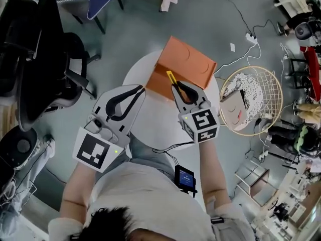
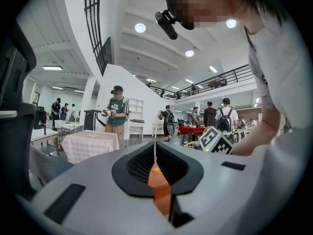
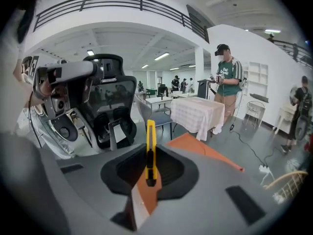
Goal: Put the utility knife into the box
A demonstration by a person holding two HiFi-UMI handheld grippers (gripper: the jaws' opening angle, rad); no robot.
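A round white table [image 1: 153,122] stands on a grey floor [image 1: 128,31]. One thing lies plainly on its top: an orange box [image 1: 189,64], set at the far side and turned cornerwise (its far corner seems to reach past the rim, though the steep view makes that hard to judge). Near the person's edge a thin black cable [image 1: 168,147] crosses the white surface, perhaps touching it. The rest of the tabletop shows bare white.

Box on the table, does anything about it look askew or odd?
The box sits skewed at the table's far edge and seems to overhang the rim; nothing looks damaged or spilled.
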